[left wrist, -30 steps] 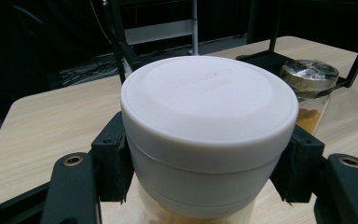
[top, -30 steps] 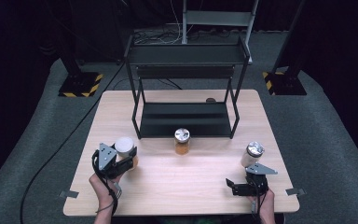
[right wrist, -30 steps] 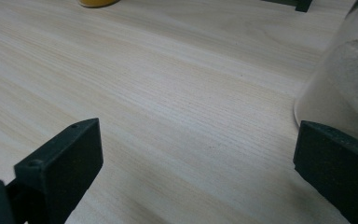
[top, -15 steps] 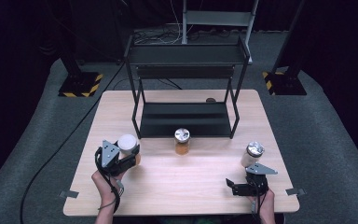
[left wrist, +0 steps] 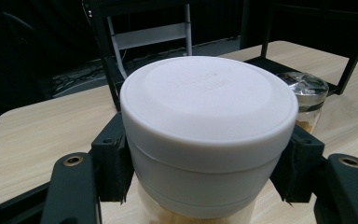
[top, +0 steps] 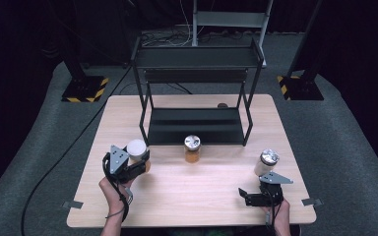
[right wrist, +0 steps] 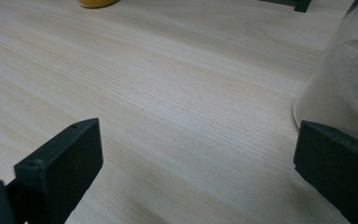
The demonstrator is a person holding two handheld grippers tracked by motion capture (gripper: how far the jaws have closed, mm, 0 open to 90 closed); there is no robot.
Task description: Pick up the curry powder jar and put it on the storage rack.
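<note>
A jar with a white lid (top: 137, 147) is held at the table's left side, and my left gripper (top: 140, 164) is shut on it. In the left gripper view both black pads press the jar (left wrist: 209, 102) just under its lid, with the left gripper (left wrist: 207, 161) around it. A jar with a silver lid and amber contents (top: 192, 149) stands in the middle, in front of the rack. A third jar with a silver lid (top: 267, 162) stands at the right. My right gripper (top: 260, 189) rests open just in front of that jar (right wrist: 345, 84), which stands by its right jaw and not between the two.
A black metal rack with two shelves (top: 197, 125) stands at the back middle of the wooden table (top: 202, 196). A small brown object (top: 222, 105) lies behind it. Dark stands and cables sit on the floor beyond the table.
My left gripper with the white-lidded jar has shifted slightly to the right and away from the person. The right gripper has kept still.
</note>
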